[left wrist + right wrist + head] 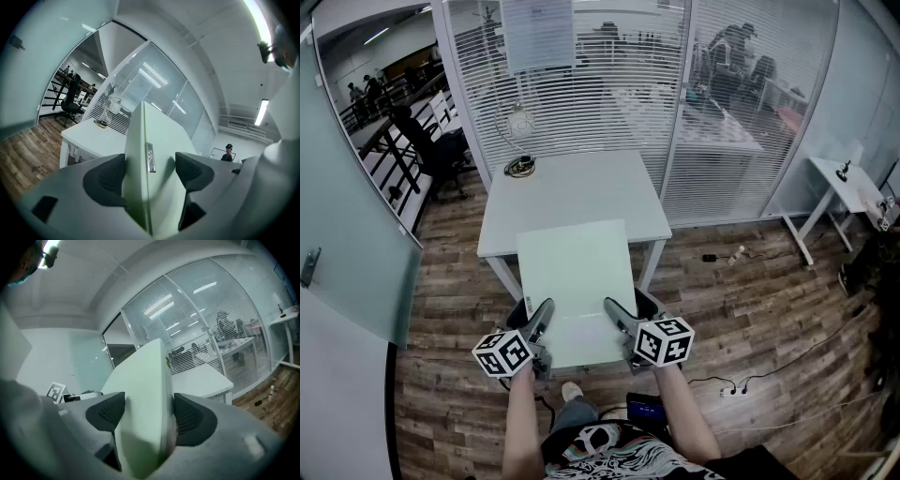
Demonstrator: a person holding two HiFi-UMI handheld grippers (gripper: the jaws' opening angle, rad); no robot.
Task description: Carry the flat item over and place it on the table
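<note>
A flat pale-green panel point(572, 281) hangs level in the air, its far edge over the near edge of the white table point(581, 187). My left gripper point(532, 314) is shut on the panel's near left corner, and my right gripper point(628, 309) on its near right corner. In the left gripper view the panel point(145, 136) stands edge-on between the dark pads of that gripper point(150, 173), with a small silver button strip on its edge. In the right gripper view the panel point(145, 371) fills the gap of that gripper point(147, 416). The table point(201, 380) lies beyond.
A coiled cable point(519, 166) lies at the table's far left corner. Glass walls with blinds stand behind the table, and a frosted glass door point(347, 253) is on the left. An office chair point(431, 150), a side desk point(848, 183) and floor cables point(727, 389) surround it.
</note>
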